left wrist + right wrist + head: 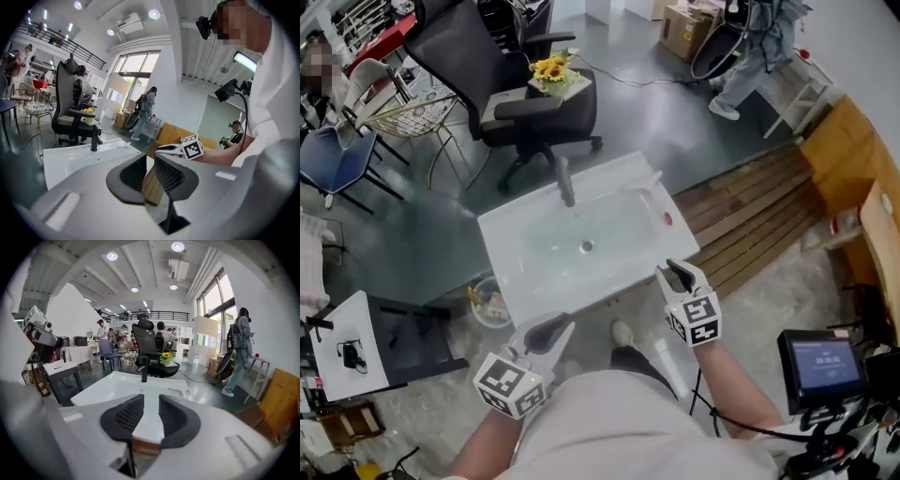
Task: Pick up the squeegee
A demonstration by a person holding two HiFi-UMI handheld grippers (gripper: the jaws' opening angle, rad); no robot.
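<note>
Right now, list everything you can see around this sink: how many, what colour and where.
sink: one, white, centre, in front of the person
tap: one, dark, at the sink's far edge
squeegee: one, pale with a red spot, on the sink's right side; too small to tell more
office chair: one, black, behind the sink
sunflowers: one bunch, yellow, on the chair
planks: several, wooden, on the floor right of the sink
screen: one, lit, lower right
left gripper: one, grey with black pads, open and empty, at the sink's front edge
right gripper: one, same colours, open and empty, by the sink's front right corner
</note>
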